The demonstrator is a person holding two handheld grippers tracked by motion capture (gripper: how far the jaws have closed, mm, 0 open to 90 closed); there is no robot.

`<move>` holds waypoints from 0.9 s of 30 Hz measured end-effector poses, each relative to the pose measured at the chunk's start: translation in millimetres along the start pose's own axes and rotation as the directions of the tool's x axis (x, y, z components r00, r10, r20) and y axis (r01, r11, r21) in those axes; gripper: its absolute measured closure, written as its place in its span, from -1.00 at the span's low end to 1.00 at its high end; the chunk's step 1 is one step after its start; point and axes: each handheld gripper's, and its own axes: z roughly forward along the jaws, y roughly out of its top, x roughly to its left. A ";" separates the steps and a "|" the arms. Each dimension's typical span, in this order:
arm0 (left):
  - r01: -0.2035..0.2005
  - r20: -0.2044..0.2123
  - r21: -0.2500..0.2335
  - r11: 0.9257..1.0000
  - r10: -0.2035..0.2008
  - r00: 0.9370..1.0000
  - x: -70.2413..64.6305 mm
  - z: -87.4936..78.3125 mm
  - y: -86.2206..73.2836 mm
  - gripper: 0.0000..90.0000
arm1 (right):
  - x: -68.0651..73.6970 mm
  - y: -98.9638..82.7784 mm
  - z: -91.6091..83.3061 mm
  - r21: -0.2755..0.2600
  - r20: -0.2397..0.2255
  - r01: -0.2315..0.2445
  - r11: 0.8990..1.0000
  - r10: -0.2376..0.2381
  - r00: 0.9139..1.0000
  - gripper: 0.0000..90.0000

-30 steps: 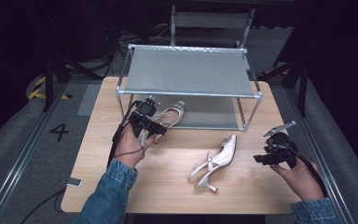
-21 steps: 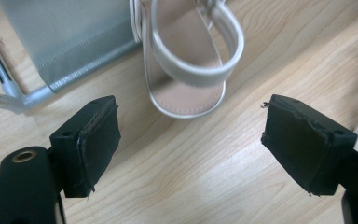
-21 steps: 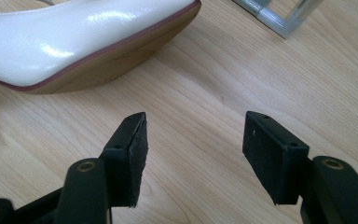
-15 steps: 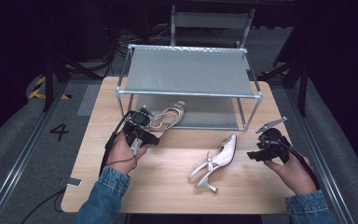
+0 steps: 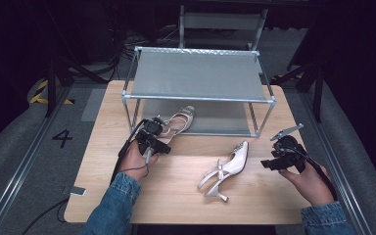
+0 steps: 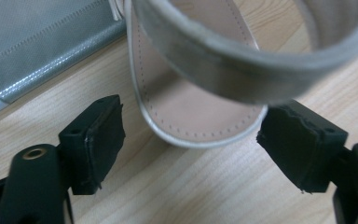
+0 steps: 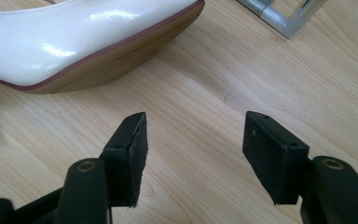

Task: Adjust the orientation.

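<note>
Left gripper [image 6: 191,144] – jaws wide, just been closing around the sandal [image 6: 196,107] heel by the rack [image 5: 198,81] – centre the heel, then squeeze; right gripper [image 7: 196,154] waits open.

the left gripper [image 5: 157,133] sits low at the end of a forearm in a blue denim sleeve [image 5: 112,205]; its black jaws have just been closing but stand apart, seemingly pressing on nothing. the right gripper [image 5: 270,162], held in the right hand [image 5: 309,182], points leftward with jaws spread and empty.
</note>
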 end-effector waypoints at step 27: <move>-0.020 0.003 -0.086 0.996 0.020 1.000 -1.5 16.6 -5.1 0.65 | -0.1 -4.9 -0.4 0.005 -0.001 -0.004 1.000 0.004 1.000 -0.10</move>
